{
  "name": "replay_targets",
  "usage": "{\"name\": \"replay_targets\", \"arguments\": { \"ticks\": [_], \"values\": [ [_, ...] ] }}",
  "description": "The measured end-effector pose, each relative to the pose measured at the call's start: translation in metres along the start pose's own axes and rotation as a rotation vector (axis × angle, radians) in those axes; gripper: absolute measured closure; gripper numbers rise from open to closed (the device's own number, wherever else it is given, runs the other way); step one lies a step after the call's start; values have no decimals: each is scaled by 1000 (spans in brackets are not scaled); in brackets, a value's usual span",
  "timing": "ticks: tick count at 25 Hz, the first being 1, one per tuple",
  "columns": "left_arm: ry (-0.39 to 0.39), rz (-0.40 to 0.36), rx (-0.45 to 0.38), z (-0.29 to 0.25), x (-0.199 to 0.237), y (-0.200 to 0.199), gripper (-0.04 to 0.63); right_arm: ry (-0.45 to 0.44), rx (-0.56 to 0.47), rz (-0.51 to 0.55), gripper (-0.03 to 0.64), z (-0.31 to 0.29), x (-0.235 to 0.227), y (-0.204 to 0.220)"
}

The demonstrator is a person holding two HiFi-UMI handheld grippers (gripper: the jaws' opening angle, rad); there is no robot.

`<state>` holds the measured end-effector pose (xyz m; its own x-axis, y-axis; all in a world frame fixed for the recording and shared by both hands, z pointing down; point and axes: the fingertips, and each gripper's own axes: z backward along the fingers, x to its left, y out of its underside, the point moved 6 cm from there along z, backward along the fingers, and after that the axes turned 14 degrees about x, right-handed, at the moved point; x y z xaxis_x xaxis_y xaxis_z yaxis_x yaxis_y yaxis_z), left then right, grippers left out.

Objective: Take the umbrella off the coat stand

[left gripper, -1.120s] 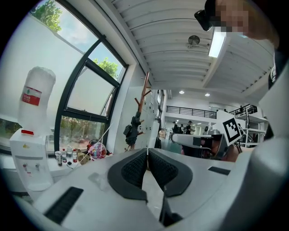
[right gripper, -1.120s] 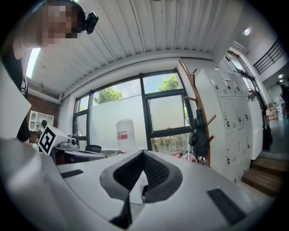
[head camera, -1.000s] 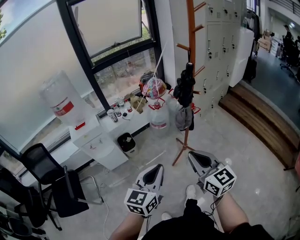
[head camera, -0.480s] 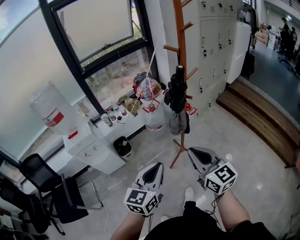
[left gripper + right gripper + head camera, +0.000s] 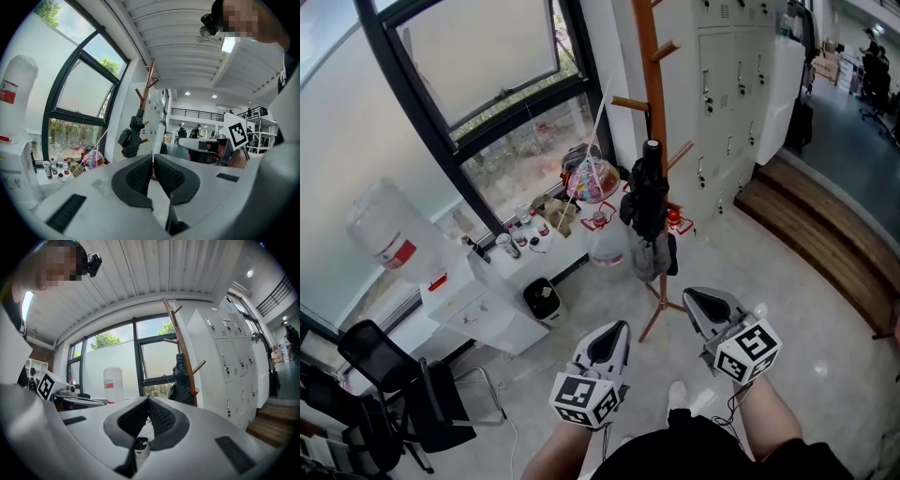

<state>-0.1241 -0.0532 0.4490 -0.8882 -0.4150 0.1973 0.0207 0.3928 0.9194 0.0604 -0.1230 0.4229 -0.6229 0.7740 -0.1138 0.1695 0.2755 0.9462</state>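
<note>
A bright office corner has a pale polished floor point(image 5: 741, 267) and large dark-framed windows point(image 5: 487, 56). The black folded umbrella point(image 5: 647, 202) hangs upright against the tall brown wooden coat stand point(image 5: 652, 56), probably hooked on a peg to keep it off the floor. The left gripper point(image 5: 617, 328) and the right gripper point(image 5: 696, 298) are well apart from it. Both point towards the stand with jaws pressed together on nothing, so the grasp is not yet begun.

Top of the coat stand point(image 5: 649, 56) runs off the head view's upper edge
</note>
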Motion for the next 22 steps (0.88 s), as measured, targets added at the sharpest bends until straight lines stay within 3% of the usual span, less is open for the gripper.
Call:
{"name": "replay_targets", "arguments": {
  "ticks": [22],
  "values": [
    [-68,-5,1,-103,2,-51,572,-73,5,-8,563,-33,-108,-22]
  ]
}}
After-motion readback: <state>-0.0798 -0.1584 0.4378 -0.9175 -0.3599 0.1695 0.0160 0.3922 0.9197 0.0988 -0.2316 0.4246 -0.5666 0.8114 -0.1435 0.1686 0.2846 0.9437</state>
